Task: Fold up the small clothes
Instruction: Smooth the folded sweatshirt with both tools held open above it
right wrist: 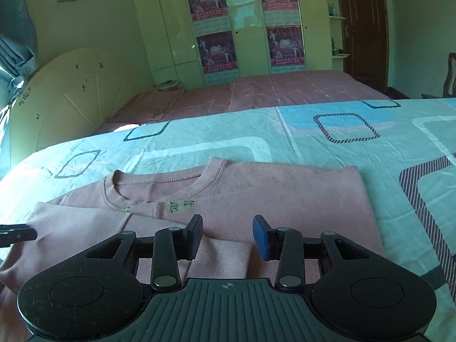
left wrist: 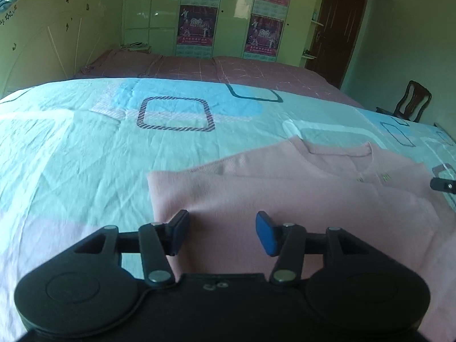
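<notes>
Flat on a bed sheet [right wrist: 216,139] printed with blue, white and striped rounded squares lies a pink sweatshirt [right wrist: 256,193], partly folded. Its ribbed collar [right wrist: 159,182] points away from the cameras, and small green embroidered marks [right wrist: 181,206] sit just below it. In the right wrist view a sleeve cuff [right wrist: 219,259] is folded across the body of the garment, lying just ahead of the right gripper [right wrist: 228,238]. That gripper's jaws stand apart, with nothing clamped; the cuff shows in the gap below them, but whether the pads touch the cloth cannot be told. The left gripper [left wrist: 222,233] hovers over the near left part of the sweatshirt, close to its folded side edge, jaws likewise apart and empty. Each view catches a tip of the other gripper at its edge. Beyond the sheet spreads a pink checked bedspread [left wrist: 228,68], then a pale wardrobe [right wrist: 242,22] bearing posters [right wrist: 216,51], a dark door [right wrist: 362,25] and a wooden chair [left wrist: 413,102].
</notes>
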A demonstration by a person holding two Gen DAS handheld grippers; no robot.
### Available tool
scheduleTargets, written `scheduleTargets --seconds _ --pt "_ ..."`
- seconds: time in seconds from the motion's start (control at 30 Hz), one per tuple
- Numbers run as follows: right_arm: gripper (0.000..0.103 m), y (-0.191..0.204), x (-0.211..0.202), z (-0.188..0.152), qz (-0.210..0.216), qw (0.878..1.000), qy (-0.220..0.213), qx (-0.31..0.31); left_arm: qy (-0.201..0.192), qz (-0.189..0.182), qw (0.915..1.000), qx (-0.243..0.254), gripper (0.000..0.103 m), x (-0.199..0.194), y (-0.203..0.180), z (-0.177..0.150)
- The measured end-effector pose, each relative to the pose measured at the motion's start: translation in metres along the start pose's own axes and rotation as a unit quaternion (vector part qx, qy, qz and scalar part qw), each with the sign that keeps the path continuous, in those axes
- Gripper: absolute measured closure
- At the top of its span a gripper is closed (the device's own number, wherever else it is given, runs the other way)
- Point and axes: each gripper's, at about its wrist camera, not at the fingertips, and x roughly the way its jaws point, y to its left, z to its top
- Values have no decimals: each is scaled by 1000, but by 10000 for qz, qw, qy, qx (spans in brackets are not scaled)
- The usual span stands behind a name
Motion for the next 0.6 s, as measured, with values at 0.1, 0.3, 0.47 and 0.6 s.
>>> scheduleTargets --seconds 0.1,0.3,0.47,0.6 --pt "64 2 14 8 -173 9998 69 -59 100 19 9998 -154 60 22 13 18" --pt "64 21 19 10 85 9996 212 -137 19 77 9998 187 55 8 -9 10" --pt "64 36 48 -10 -120 9942 922 -542 -269 241 9993 58 55 -18 -10 -31" --pt "64 31 40 -17 -93 9956 697 -613 -334 337 9987 165 55 -46 -18 -61"
